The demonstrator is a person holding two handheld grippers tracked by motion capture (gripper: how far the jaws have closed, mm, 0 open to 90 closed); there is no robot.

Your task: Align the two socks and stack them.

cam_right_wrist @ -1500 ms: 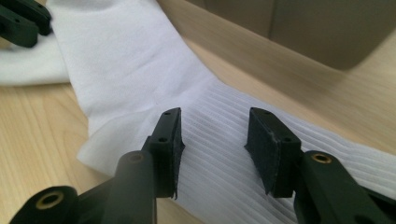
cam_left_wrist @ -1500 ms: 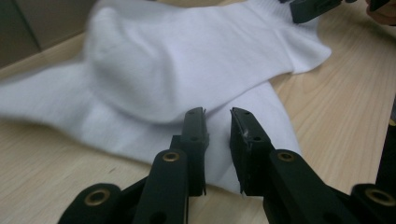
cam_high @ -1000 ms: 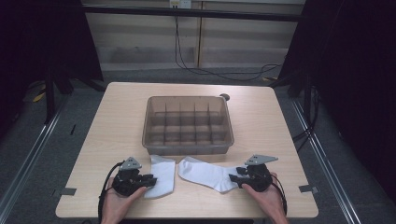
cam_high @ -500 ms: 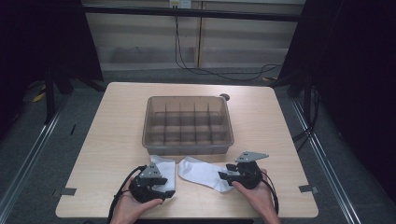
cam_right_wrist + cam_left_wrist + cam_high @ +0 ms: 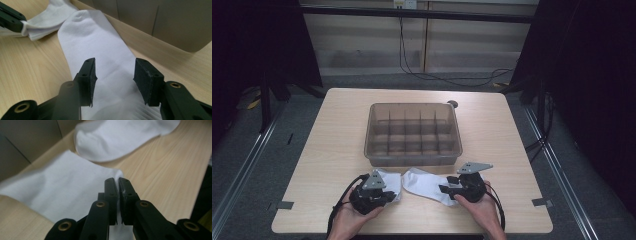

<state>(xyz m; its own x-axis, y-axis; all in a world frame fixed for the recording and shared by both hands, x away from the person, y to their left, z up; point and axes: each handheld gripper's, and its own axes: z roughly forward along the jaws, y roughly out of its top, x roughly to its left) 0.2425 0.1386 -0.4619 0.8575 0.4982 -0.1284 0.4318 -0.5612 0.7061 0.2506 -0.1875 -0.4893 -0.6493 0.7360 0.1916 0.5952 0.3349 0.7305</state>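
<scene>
My left gripper (image 5: 117,182) has just been closing; its jaws are pinched shut on the edge of the left sock (image 5: 57,185), a thin fold of white cloth between the pads. My right gripper (image 5: 115,75) stands half open astride the right sock (image 5: 100,50), pads clear of the cloth on both sides. Both socks lie flat on the table (image 5: 337,135) at 6 o'clock from the bin (image 5: 412,131), toes nearly meeting. The socks are white knit, soft and limp, ribbed at the cuff; I judge them light, apt to droop and fold when lifted, not fragile. The best hold is a pinch on a cuff or edge, taking both layers. The table is pale wood-grain laminate, smooth; the bin is translucent grey plastic, rigid, divided into compartments.
</scene>
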